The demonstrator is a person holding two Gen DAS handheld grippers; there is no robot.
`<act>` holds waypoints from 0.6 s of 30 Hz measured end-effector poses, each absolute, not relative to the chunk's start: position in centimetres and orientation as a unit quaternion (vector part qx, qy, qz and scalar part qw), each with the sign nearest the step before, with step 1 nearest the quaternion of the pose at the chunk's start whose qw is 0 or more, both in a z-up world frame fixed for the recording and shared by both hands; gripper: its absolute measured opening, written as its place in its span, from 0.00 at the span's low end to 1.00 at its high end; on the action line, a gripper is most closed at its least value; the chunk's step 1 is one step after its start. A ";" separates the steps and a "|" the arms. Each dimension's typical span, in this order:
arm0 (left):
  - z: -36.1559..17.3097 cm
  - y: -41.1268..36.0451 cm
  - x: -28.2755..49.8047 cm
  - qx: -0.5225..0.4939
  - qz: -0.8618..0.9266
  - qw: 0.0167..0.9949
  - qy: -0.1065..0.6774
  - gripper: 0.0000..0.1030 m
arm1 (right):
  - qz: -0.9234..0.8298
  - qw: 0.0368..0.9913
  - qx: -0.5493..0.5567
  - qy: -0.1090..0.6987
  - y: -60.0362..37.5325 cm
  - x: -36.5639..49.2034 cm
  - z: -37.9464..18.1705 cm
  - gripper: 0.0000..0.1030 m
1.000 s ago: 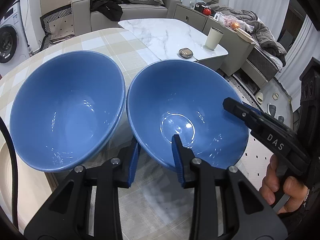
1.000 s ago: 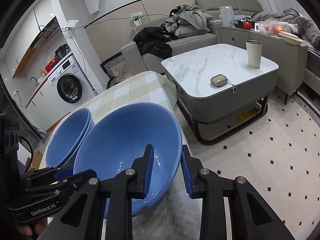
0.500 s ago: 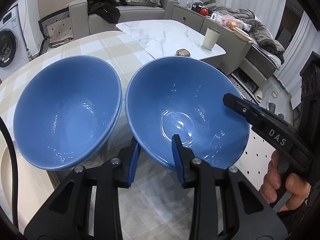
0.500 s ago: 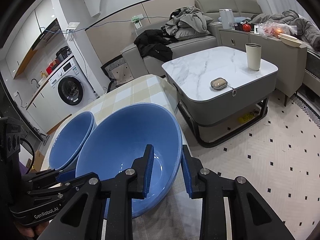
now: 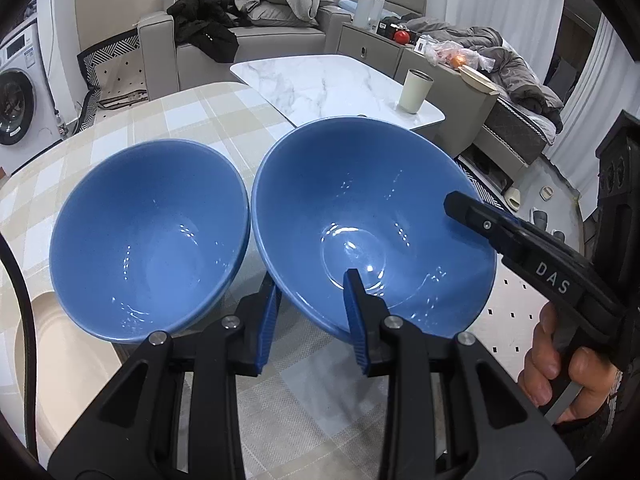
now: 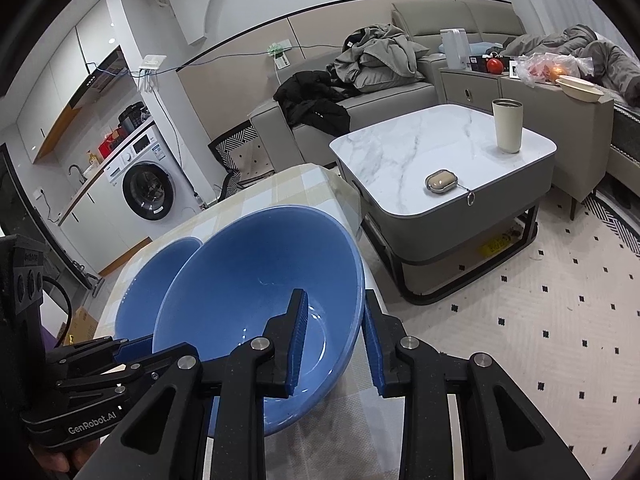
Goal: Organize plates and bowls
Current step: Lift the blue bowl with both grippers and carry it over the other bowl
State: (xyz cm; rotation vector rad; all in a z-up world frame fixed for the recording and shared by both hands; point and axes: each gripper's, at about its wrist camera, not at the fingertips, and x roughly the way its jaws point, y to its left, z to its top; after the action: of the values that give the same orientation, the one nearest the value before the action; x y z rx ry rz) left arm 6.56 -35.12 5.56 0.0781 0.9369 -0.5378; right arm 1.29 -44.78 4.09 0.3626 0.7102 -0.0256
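Two blue bowls are in view. I hold the right-hand blue bowl point(image 5: 360, 216) with both grippers, clear of the checked tablecloth point(image 5: 180, 120). My left gripper point(image 5: 312, 288) is shut on its near rim, one pad inside and one outside. My right gripper point(image 6: 334, 300) is shut on its right rim; it shows in the left wrist view as a black finger point(image 5: 472, 216) over the rim. The same held bowl point(image 6: 248, 280) fills the right wrist view. The second blue bowl point(image 5: 152, 240) rests on the table just to its left, rims nearly touching.
A cream plate point(image 5: 60, 360) lies at the table's near left, partly under the second bowl. Beyond the table's right edge stands a marble coffee table point(image 6: 420, 148) with a cup point(image 6: 507, 126) and a small case point(image 6: 440, 181). A hand point(image 5: 560, 368) grips the right tool.
The held bowl has risen a little with both grippers still on it. The second bowl has stayed on the table and now looks lower and smaller in the left wrist view.
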 end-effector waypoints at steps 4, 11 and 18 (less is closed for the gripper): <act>6.8 -34.4 5.9 0.036 -0.258 0.860 0.438 0.28 | -0.008 0.924 0.176 0.341 -44.5 1.0 4.8 0.28; 8.6 -33.0 4.6 0.033 -0.262 0.865 0.426 0.28 | -0.005 0.929 0.167 0.329 -43.7 0.4 6.1 0.28; 10.4 -31.5 3.3 0.026 -0.266 0.869 0.417 0.28 | 0.002 0.935 0.159 0.317 -42.8 0.0 7.3 0.28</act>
State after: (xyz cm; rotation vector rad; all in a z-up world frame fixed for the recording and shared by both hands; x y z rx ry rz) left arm 3.33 -31.49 10.36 0.0553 0.8721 -0.5557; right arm 0.00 -42.77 7.32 0.3248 0.6484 0.0038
